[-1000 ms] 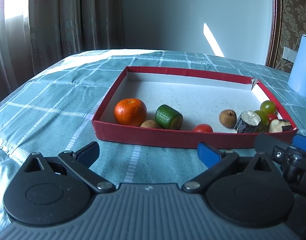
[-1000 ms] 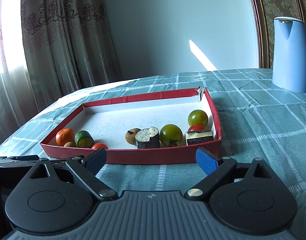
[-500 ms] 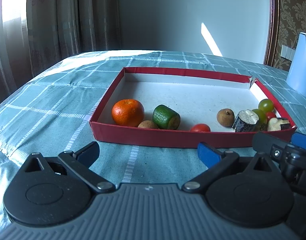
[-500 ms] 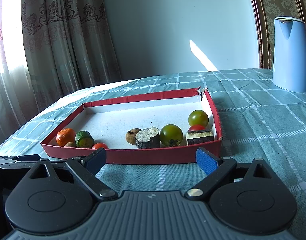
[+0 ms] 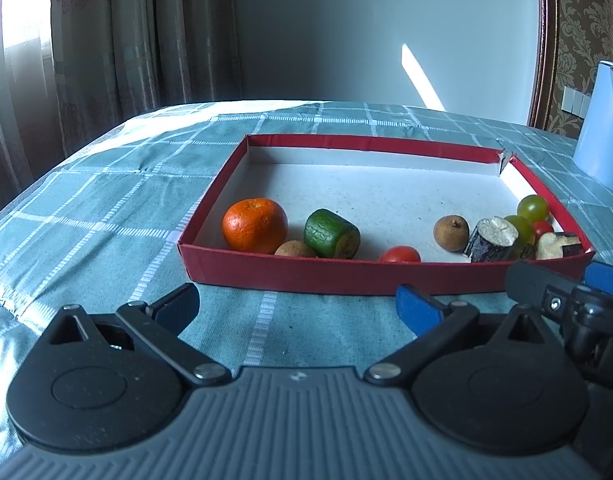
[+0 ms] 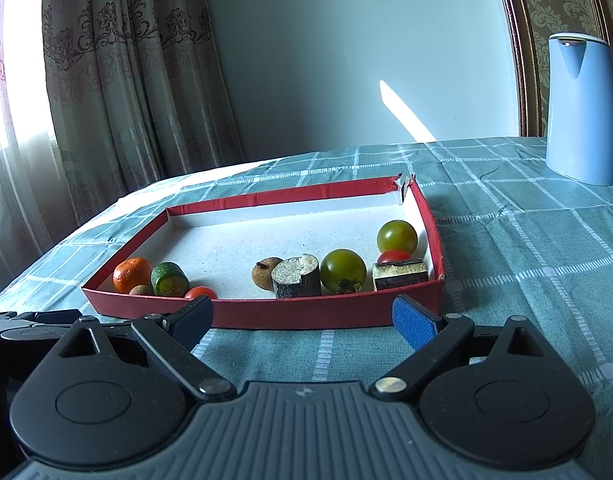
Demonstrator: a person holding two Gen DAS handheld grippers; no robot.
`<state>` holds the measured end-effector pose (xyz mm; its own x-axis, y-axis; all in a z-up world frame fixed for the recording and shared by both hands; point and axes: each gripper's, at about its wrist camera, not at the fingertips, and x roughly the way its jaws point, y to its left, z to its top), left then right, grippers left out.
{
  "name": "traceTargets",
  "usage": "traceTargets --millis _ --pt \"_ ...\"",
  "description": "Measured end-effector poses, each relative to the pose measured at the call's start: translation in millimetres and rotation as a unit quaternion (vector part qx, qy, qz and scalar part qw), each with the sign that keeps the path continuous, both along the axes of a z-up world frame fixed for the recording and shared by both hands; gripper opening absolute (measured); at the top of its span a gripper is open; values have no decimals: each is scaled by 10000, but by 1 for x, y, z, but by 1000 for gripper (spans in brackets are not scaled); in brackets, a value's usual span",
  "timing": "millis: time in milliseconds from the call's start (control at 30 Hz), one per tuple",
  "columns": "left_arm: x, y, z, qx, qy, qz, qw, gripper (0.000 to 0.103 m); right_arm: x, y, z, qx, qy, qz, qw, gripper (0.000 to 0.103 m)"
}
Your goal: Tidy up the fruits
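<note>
On the checked tablecloth point(image 5: 86, 208) sits a red tray point(image 5: 346, 276), white inside. Fruits line its near wall: orange point(image 5: 254, 224) at the near-left corner, small brown fruit point(image 5: 294, 249) touching it, green cut piece point(image 5: 331, 234) just beside, red cherry tomato point(image 5: 399, 255) toward the middle. Near-right corner: brown round fruit point(image 6: 266, 273), dark cut stub point(image 6: 297, 276), two green tomatoes point(image 6: 343, 271), red tomato point(image 6: 393, 256), layered slice point(image 6: 400, 274). Left gripper point(image 5: 296, 308) is short of the tray's near wall, jaws wide apart, nothing between them. Right gripper point(image 6: 302, 318) likewise, jaws spread, empty, near the near-right stretch. Blue jug point(image 6: 580, 108) stands well apart toward the far right edge.
</note>
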<state>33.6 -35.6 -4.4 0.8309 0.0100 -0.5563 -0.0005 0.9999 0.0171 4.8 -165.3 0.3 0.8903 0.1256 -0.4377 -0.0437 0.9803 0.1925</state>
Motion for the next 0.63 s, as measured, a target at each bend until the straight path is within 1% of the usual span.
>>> traceTargets --millis 200,633 --pt "0 -1 0 18 9 -7 10000 103 0 0 0 1 -4 0 10000 97" --pt "-4 -3 1 74 -103 -21 9999 103 0 0 0 2 0 -1 10000 97"
